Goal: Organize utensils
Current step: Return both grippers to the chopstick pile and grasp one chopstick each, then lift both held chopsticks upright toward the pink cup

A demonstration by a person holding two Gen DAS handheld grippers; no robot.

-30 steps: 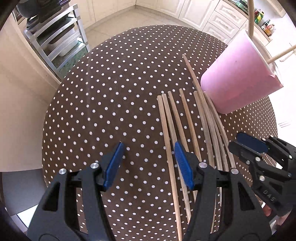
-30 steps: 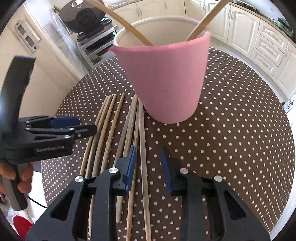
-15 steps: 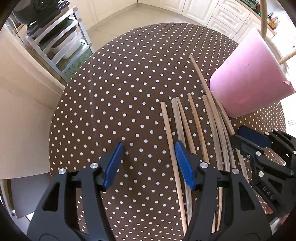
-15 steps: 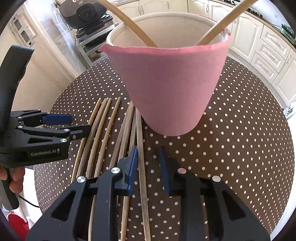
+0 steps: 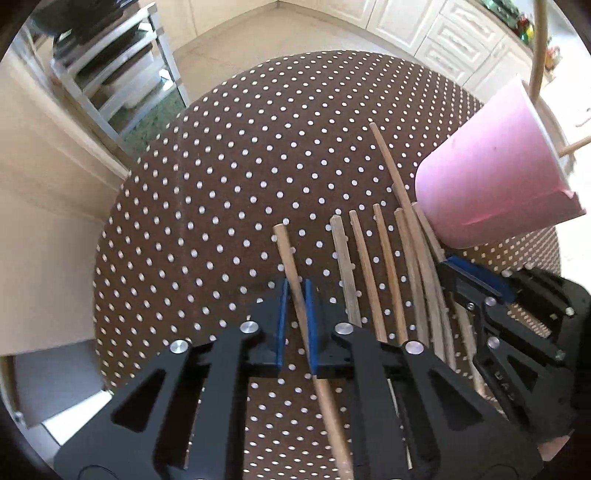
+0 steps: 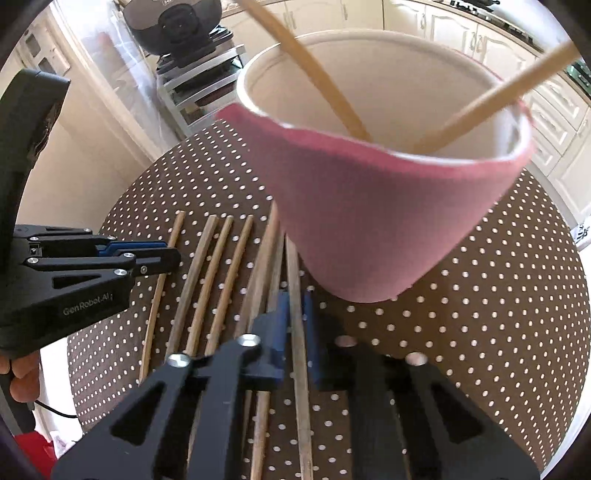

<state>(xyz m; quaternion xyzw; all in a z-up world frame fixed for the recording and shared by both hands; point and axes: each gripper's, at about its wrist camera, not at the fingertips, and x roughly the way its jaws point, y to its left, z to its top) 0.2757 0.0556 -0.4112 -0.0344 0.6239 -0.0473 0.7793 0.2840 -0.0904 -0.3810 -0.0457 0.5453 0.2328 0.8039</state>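
Observation:
Several wooden chopsticks lie side by side on the brown polka-dot table, left of a pink cup. My left gripper is shut on the leftmost chopstick, set apart from the row. My right gripper is shut on the rightmost chopstick, just below the cup's base. Two chopsticks stand inside the cup. In the left wrist view the right gripper shows at the row's right edge; the right wrist view has the left gripper at its left edge.
A metal rack stands on the floor beyond the table's far left edge, with a dark appliance on top. White cabinets line the far wall. A person's hand holds the left gripper's handle.
Both grippers moved in over the chopsticks and shut, the left on the leftmost stick and the right on the rightmost. The leftmost stick now sits apart from the row.

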